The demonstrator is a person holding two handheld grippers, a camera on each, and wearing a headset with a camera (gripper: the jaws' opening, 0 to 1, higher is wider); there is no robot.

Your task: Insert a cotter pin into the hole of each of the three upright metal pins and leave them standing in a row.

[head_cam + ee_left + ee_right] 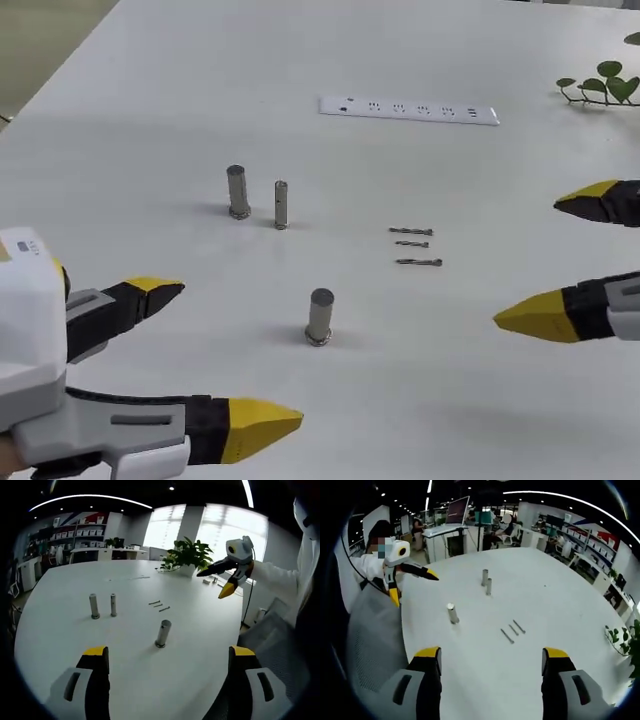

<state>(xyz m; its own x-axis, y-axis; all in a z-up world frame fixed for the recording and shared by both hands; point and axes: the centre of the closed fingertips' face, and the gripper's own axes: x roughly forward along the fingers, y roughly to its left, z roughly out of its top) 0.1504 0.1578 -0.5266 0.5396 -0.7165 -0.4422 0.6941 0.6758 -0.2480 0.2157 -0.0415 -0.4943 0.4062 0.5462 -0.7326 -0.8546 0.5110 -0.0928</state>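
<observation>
Three upright metal pins stand on the white table (pixel 150 120): a thick pin (pixel 237 190) and a thinner pin (pixel 281 204) side by side at the back left, and a third pin (pixel 320 316) alone nearer me. Three cotter pins (pixel 413 245) lie flat in a small stack to the right of them. My left gripper (pixel 220 355) is open at the lower left, short of the near pin (pixel 163 633). My right gripper (pixel 545 260) is open at the right edge, beyond the cotter pins (pixel 512 630). Both have yellow tips with nothing between them.
A white power strip (pixel 408 109) lies across the back of the table. A leafy plant (pixel 600 85) reaches in at the far right corner. In the left gripper view a potted plant (pixel 187 555) stands at the table's far end.
</observation>
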